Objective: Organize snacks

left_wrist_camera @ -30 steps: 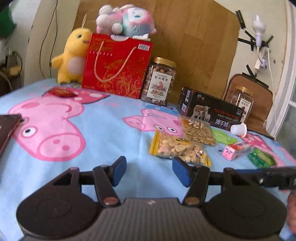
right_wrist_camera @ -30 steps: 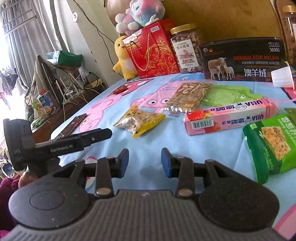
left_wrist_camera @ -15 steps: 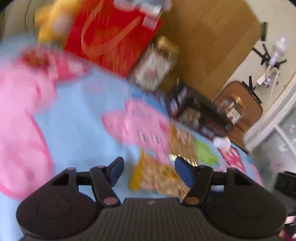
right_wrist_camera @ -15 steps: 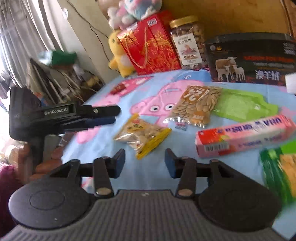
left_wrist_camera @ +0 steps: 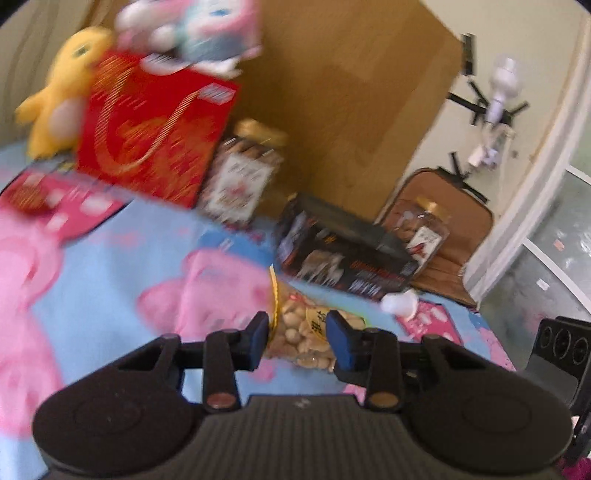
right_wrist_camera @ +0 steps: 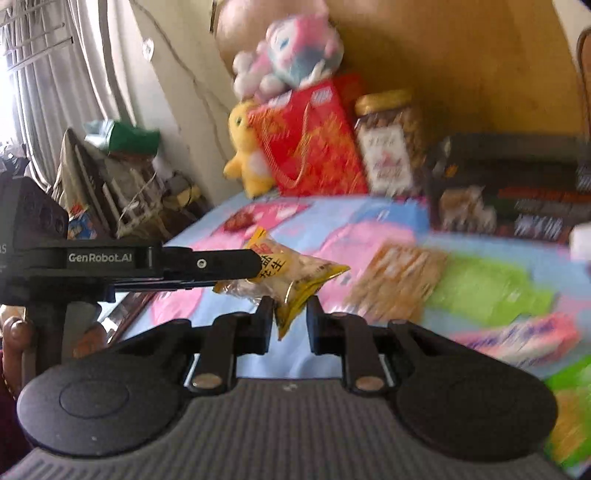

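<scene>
Behind the peanut bag [left_wrist_camera: 301, 334] gripped by the left tool [left_wrist_camera: 298, 338] sits a black box [left_wrist_camera: 343, 254]; right tool [right_wrist_camera: 290, 323] narrow.

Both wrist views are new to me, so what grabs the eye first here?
The yellow-edged peanut bag, lifted off the blue pig-print cloth between the left gripper's jaws. Behind it, at the back, a red gift bag stands with a pink plush on top.
</scene>
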### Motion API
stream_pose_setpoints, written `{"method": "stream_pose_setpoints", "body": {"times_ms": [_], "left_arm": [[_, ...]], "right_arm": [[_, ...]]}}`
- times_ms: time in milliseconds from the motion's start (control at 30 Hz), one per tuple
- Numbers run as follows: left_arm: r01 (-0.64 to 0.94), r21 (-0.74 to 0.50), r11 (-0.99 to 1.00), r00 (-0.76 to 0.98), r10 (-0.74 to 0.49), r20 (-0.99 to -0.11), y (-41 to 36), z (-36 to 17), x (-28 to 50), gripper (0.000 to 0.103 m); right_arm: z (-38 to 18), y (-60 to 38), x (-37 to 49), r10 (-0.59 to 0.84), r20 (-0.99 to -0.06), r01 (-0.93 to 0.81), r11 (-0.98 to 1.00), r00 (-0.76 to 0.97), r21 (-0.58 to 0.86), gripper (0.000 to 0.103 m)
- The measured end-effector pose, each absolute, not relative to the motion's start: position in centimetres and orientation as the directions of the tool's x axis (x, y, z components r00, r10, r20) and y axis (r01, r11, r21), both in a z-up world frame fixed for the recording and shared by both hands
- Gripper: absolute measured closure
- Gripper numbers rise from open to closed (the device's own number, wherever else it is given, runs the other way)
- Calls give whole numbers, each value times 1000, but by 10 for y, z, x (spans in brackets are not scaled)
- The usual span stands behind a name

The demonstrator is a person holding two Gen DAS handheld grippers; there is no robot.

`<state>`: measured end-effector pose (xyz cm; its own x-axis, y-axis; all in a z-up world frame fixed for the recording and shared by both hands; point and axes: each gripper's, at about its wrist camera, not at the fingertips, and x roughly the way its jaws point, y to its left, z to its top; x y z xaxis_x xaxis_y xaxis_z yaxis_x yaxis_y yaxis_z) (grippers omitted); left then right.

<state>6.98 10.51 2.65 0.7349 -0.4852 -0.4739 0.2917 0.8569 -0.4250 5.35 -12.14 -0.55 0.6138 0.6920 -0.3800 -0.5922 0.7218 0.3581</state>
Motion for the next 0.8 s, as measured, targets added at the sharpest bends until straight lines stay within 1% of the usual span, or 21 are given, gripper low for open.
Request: {"method": "stream_pose_setpoints", "body": {"times_ms": [133,233,267,300,333,367,400,433,467,500,567,600,667,733,800], "left_arm": [[383,-370,846,737,-522,-431,67,55,116,69],[423,-355,834,738,-545,-399,34,71,161,69],[430,-346,834,742,-545,-390,24,73,176,66],[424,-320,847,755,-526,-392,12,73,194,60],[402,-290,869,767,-492,-412,3,69,206,57],[364,-265,893,774,-448,-447,-4,63,219,59],[333,-259,907,768,-420,-484,-7,57,228,61],[325,-278,904,755,-425,-499,-5,52,230,61],[333,-314,889,753,-451,-479,3,50,224,61],[347,-342,874,760,-475,-443,11,48,213,61],[361,-368,857,771,-496,-399,31,44,187,61],[361,-379,852,769,-502,-396,38,41,180,61],[334,-402,852,758,-497,-422,54,30,165,61],[291,-414,862,744,-476,-468,69,17,158,59],[255,-401,880,727,-448,-521,80,2,156,58]], "right_arm": [[17,-151,79,643,-333,-547,764,689,344,81],[39,-174,103,577,-307,-500,813,756,298,81],[47,-182,117,545,-301,-475,835,782,279,78],[51,-187,127,522,-299,-455,850,799,265,76],[53,-189,141,500,-304,-441,864,811,243,71],[53,-189,157,471,-334,-430,882,817,194,56],[49,-190,168,437,-366,-409,899,821,156,56],[45,-195,175,393,-397,-372,919,829,134,56],[41,-205,175,384,-411,-356,923,827,148,60],[39,-218,166,408,-389,-365,913,826,183,60],[35,-242,144,428,-340,-366,901,837,232,60],[32,-249,136,434,-339,-361,896,835,257,59],[22,-258,130,492,-356,-375,859,795,349,59],[6,-255,134,583,-409,-389,795,702,465,58],[-9,-243,140,662,-439,-385,729,608,566,59]]}}
